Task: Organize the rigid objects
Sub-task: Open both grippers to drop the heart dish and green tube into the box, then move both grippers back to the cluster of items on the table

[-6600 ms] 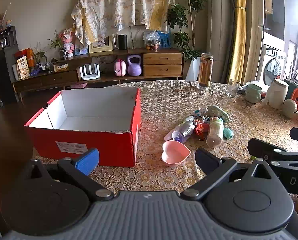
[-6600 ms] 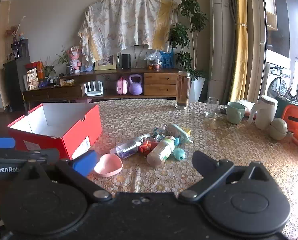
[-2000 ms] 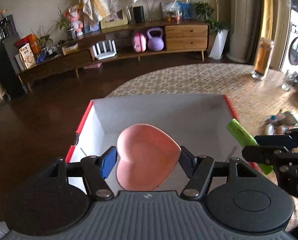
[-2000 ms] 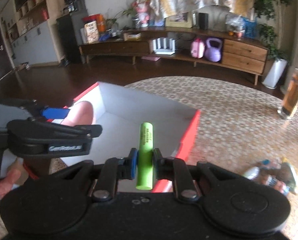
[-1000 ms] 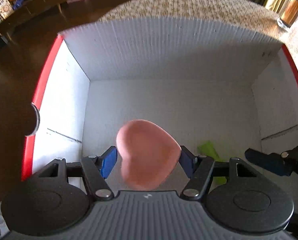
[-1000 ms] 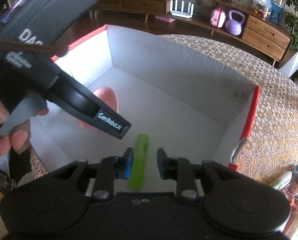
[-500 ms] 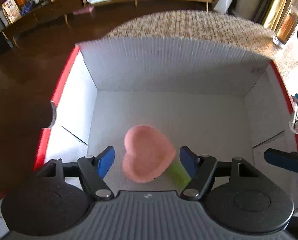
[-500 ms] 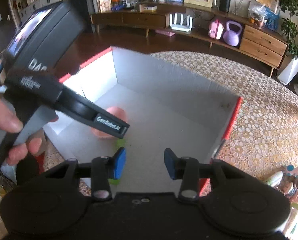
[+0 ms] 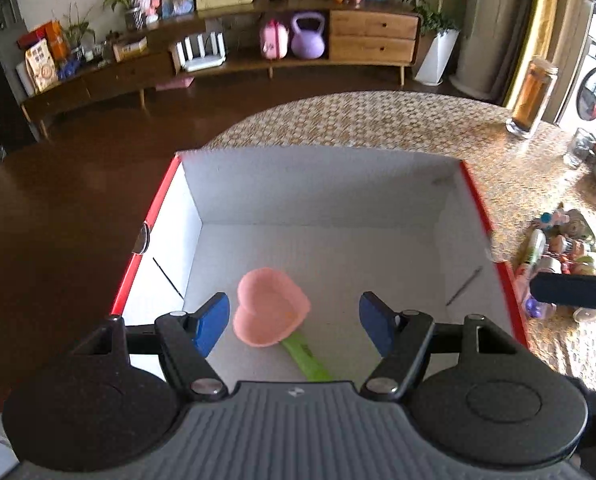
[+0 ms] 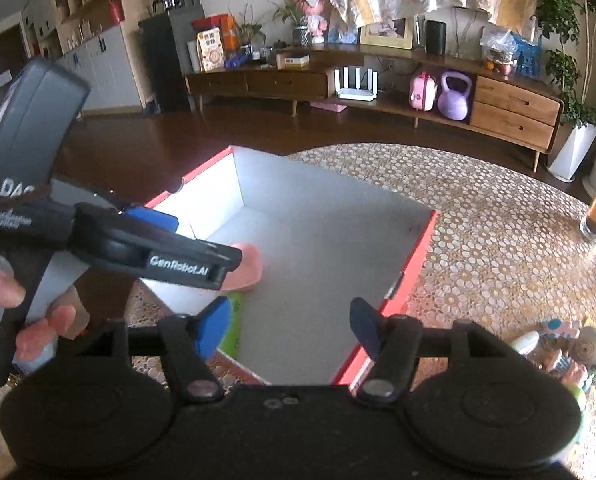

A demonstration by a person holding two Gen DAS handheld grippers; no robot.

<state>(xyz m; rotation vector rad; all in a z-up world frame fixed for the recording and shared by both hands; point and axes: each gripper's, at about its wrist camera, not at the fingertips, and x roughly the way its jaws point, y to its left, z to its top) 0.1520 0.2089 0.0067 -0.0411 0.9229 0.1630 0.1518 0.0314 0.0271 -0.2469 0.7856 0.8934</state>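
A red box with white inner walls (image 9: 318, 188) stands on the table; it also shows in the right wrist view (image 10: 414, 256). A pink heart-shaped dish (image 9: 270, 306) lies on the box floor, partly over a green cylinder (image 9: 304, 356). My left gripper (image 9: 294, 322) is open and empty, raised above them. My right gripper (image 10: 290, 330) is open and empty over the box's near right corner. In the right wrist view the dish (image 10: 248, 268) and the green cylinder (image 10: 234, 330) are partly hidden behind the left gripper's finger.
A pile of small bottles and toys (image 9: 554, 256) lies on the patterned tablecloth right of the box, also in the right wrist view (image 10: 562, 352). A tall glass jar (image 9: 532, 98) stands at the far right. The floor drops away left of the box.
Both grippers let go of the pink dish and green cylinder inside the box, opened wide, and have lifted back above the box.
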